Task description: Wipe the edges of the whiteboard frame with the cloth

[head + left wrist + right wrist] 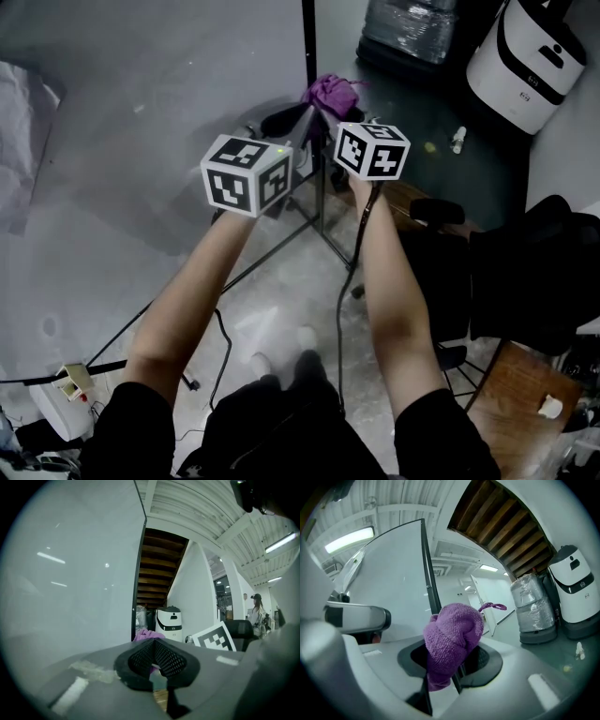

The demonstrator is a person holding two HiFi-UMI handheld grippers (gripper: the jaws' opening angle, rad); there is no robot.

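While my left tongs (154,644) sit closed and empty near the whiteboard frame (429,569), my right tongs (449,660) grip the bunched purple cloth (452,632), just beside that frame's dark edge.

By the whiteboard (393,588) edge, the cloth (452,639) is purple terry, nubbly and matt. The board face is smooth and glossy, mirroring ceiling lights, and its thin dark frame (430,573) looks smooth. Right of the whiteboard, a white machine (574,592) has glossy plastic shells, a bundle (532,604) wears shiny clear film, and bare wooden boards (506,527) run overhead.
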